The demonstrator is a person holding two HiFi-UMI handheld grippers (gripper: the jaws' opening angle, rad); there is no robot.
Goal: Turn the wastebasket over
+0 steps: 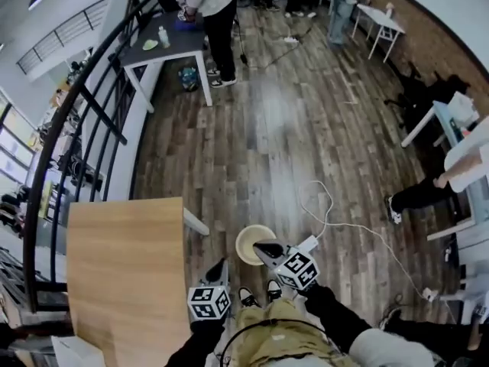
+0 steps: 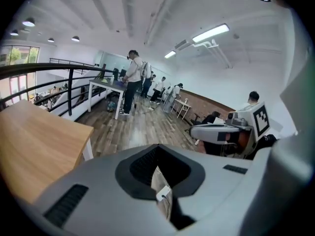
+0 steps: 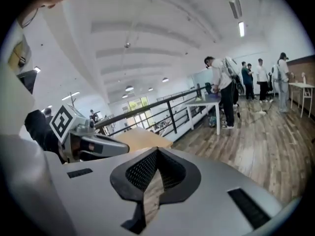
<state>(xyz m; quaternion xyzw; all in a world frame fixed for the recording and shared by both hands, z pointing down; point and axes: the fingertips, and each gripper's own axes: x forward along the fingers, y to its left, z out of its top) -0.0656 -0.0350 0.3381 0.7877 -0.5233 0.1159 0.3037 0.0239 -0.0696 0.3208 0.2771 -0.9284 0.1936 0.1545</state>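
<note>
The wastebasket (image 1: pixel 247 240) is a cream round bin on the wood floor just ahead of my shoes (image 1: pixel 260 292), with its round face towards the head view. My right gripper (image 1: pixel 267 249) hangs raised over its right edge in that view, apart from it, jaws shut and empty (image 3: pixel 156 152). My left gripper (image 1: pixel 217 269) is raised to the left of the bin, its jaws (image 2: pixel 158 149) together with nothing gripped. Each gripper sees the other: the right gripper (image 2: pixel 221 132) and the left gripper (image 3: pixel 93 144). The bin appears in neither gripper view.
A wooden table (image 1: pixel 126 281) with a white leg (image 1: pixel 195 222) stands at my left, beside a black railing (image 1: pixel 92 113). A white cable (image 1: pixel 336 224) and power strip (image 1: pixel 309 243) lie right of the bin. People stand by a far table (image 1: pixel 172 44); another sits at the right (image 1: pixel 428 193).
</note>
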